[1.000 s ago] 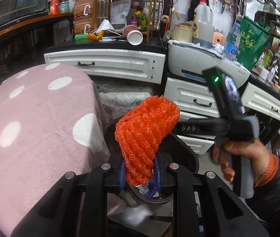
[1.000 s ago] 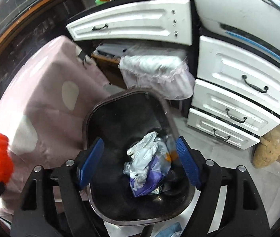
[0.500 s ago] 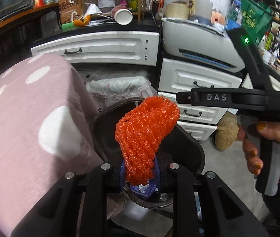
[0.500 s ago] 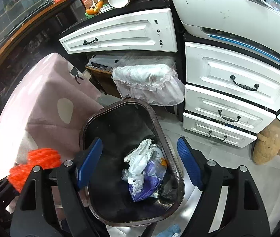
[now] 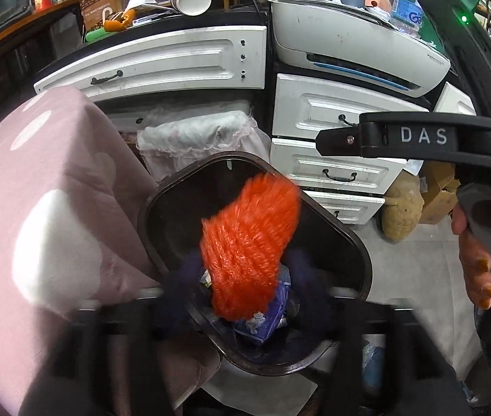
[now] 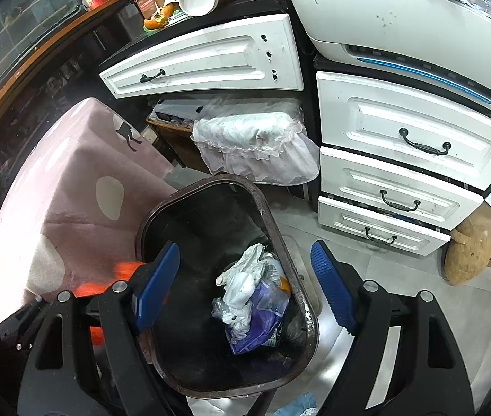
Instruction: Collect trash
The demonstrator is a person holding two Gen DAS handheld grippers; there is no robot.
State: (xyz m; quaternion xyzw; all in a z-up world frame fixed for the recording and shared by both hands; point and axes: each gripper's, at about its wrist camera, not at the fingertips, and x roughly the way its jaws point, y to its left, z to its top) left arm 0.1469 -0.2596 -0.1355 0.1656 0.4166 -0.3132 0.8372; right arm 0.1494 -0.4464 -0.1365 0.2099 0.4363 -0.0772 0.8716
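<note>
orange foam net [image 5: 248, 242]: sits right in front of the left tongs [image 5: 245, 298], over the open mouth of the trash bin [image 5: 356, 242]; long axis runs up and a bit right, away from the tongs.
left tongs: heavily blurred, so whether they're clamped on the net or apart is honestly impossible to tell.
right tongs [image 6: 245, 287]: spread wide, holding nothing, hanging over the same bin.
bin contents: crumpled white and purple wrappers [image 6: 252, 298] at the bottom.
key relation: net is straight above the bin, left hand is the nearer one.
guess: the drop only needs a release.
</note>
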